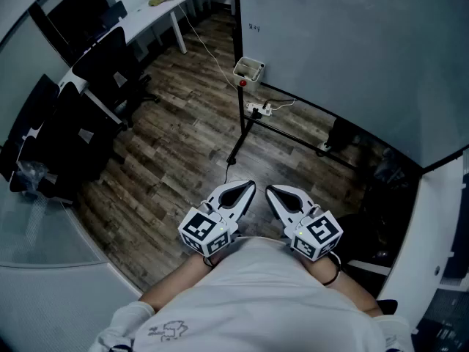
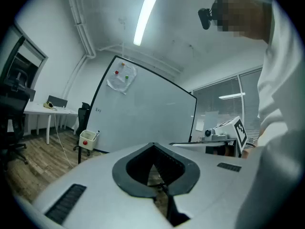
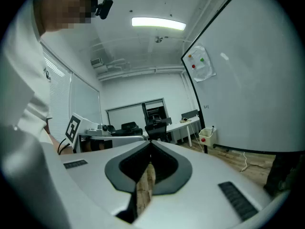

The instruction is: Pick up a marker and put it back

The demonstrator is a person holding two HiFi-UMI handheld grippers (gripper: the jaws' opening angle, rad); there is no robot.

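No marker shows plainly in any view. A small white basket (image 1: 248, 69) with a red dot on its front hangs on the stand of the whiteboard (image 1: 344, 50); it also appears as the basket (image 2: 88, 138) and the basket (image 3: 206, 135). My left gripper (image 1: 248, 188) and right gripper (image 1: 272, 191) are held side by side against the person's white shirt, well short of the basket. Both are shut, tips touching, with nothing between them. The left gripper (image 2: 152, 147) points toward the whiteboard (image 2: 147, 113). The right gripper (image 3: 150, 144) points toward the room's far end.
Wooden floor lies below. A power strip (image 1: 259, 109) with a white cable rests by the black stand foot. Black office chairs (image 1: 110, 68) and a long white desk (image 1: 157, 9) stand at the left. A bag with magnets (image 2: 120, 78) hangs on the board.
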